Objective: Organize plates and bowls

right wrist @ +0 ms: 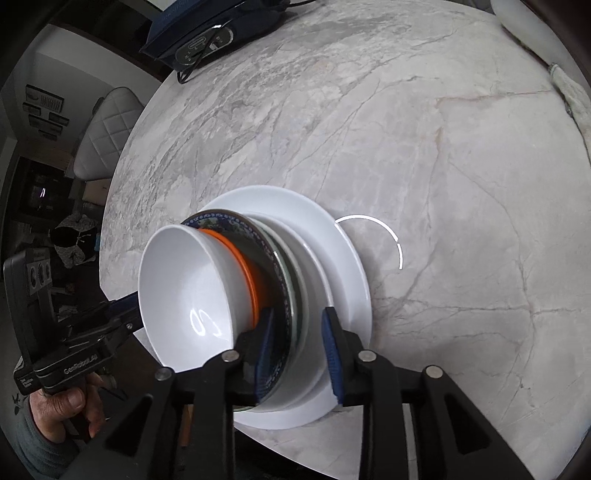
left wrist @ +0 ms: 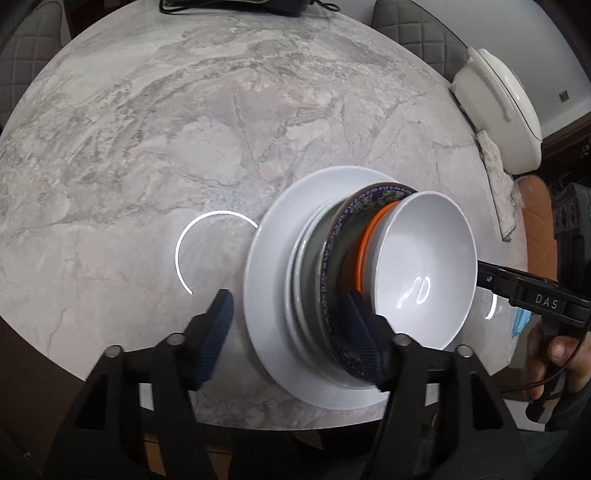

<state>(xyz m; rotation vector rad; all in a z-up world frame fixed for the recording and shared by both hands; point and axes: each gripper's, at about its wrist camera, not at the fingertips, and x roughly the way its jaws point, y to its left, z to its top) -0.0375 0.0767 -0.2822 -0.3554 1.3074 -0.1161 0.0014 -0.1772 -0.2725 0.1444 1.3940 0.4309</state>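
A stack of dishes stands near the front edge of the round marble table (left wrist: 147, 147). A large white plate (left wrist: 266, 266) (right wrist: 347, 266) lies at the bottom, with smaller white and greenish plates on it. Above those come a blue patterned plate (left wrist: 369, 197) (right wrist: 221, 218), an orange dish (left wrist: 364, 251) (right wrist: 245, 266) and a white bowl (left wrist: 424, 258) (right wrist: 184, 277) on top. My left gripper (left wrist: 290, 336) is open and straddles the stack's near rim from one side. On the opposite side, my right gripper (right wrist: 298, 352) is open across the plate rims. Neither holds anything.
A white lidded pot (left wrist: 498, 110) and a crumpled cloth (left wrist: 498, 184) sit at the table's right edge. A dark appliance with a cable (right wrist: 207, 33) lies at the far edge. Quilted chairs (right wrist: 107, 129) stand around the table. A hand (right wrist: 70, 406) holds each gripper.
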